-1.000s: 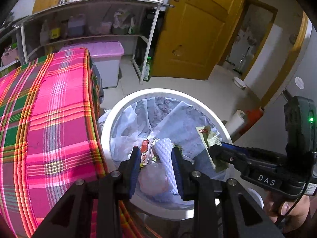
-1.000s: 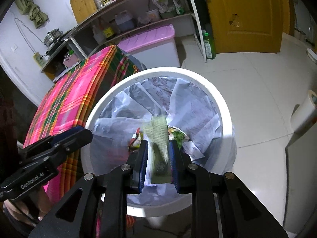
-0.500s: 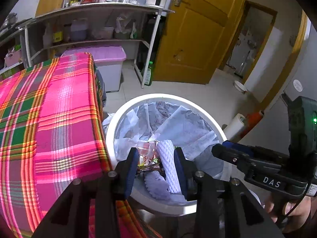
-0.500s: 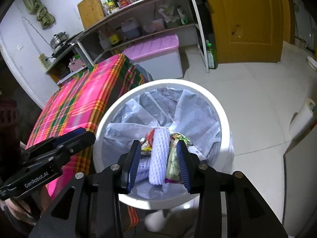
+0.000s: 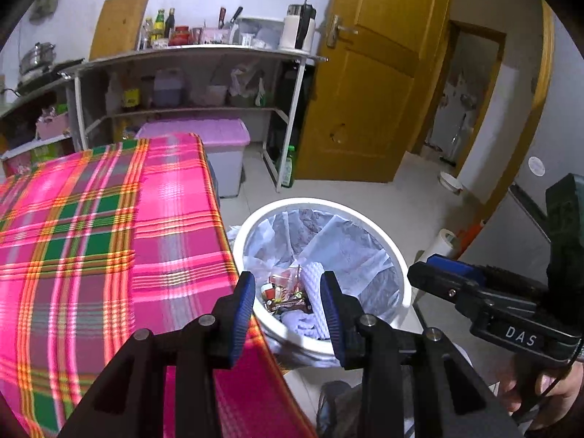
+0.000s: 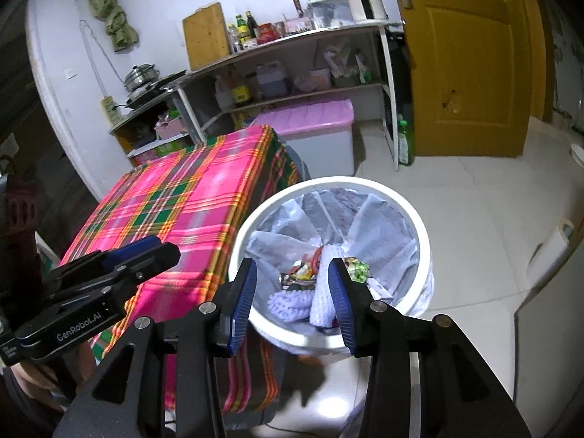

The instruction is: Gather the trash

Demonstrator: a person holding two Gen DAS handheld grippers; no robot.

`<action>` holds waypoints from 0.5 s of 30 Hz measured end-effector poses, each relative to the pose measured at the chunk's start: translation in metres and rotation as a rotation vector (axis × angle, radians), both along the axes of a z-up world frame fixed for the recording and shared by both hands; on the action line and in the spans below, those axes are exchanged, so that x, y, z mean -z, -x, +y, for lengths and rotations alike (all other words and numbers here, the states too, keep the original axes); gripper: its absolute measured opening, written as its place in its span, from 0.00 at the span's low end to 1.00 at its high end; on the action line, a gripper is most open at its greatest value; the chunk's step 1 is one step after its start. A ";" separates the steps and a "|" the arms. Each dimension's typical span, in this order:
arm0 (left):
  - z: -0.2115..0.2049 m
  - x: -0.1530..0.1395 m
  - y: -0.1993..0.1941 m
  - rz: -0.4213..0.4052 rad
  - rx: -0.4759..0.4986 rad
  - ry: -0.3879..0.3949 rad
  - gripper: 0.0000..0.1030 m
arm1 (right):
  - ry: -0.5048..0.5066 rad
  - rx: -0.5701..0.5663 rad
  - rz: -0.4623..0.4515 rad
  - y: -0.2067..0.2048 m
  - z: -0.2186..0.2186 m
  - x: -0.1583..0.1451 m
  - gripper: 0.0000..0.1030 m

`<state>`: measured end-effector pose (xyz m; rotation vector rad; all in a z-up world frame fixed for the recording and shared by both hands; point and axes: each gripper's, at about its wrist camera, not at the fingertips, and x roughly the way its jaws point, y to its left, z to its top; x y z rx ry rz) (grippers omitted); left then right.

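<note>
— What's closest?

— The left gripper [image 5: 288, 303], jaws spread apart with nothing between them, held above the near rim of the white bin [image 5: 399, 255]. The right gripper [image 6: 292, 297] is the same: released, empty, over the bin's near edge. Each one shows in the other's view off to the side — the right one [image 5: 456, 284] at the right of the left camera, the left one [image 6: 124, 266] at the left of the right camera.

— And the trash?

— Down inside the bin, on the pale plastic liner [image 6: 379, 226]. There's a white foam net sleeve [image 6: 325, 292], a heap of shiny snack wrappers [image 5: 286, 292] beside it, and a green wrapper [image 6: 357, 266] at the right.

— What's around the bin?

— Just beside it, on its left, a table under a pink plaid cloth [image 5: 109, 241]. Farther back a storage box with a purple lid [image 6: 310, 116], then metal shelves [image 5: 197, 73] loaded with bottles and jars, and a yellow wooden door [image 6: 471, 58] to the right.
</note>
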<state>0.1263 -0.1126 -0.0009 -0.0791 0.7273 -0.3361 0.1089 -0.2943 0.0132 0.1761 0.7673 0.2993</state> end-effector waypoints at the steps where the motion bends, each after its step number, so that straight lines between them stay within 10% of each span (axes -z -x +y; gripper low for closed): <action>1: 0.001 -0.002 0.007 -0.010 -0.002 -0.003 0.36 | 0.004 -0.004 -0.007 0.004 0.001 -0.002 0.41; 15: 0.018 -0.019 0.066 -0.085 -0.039 -0.010 0.36 | 0.024 -0.031 -0.055 0.051 0.016 -0.009 0.41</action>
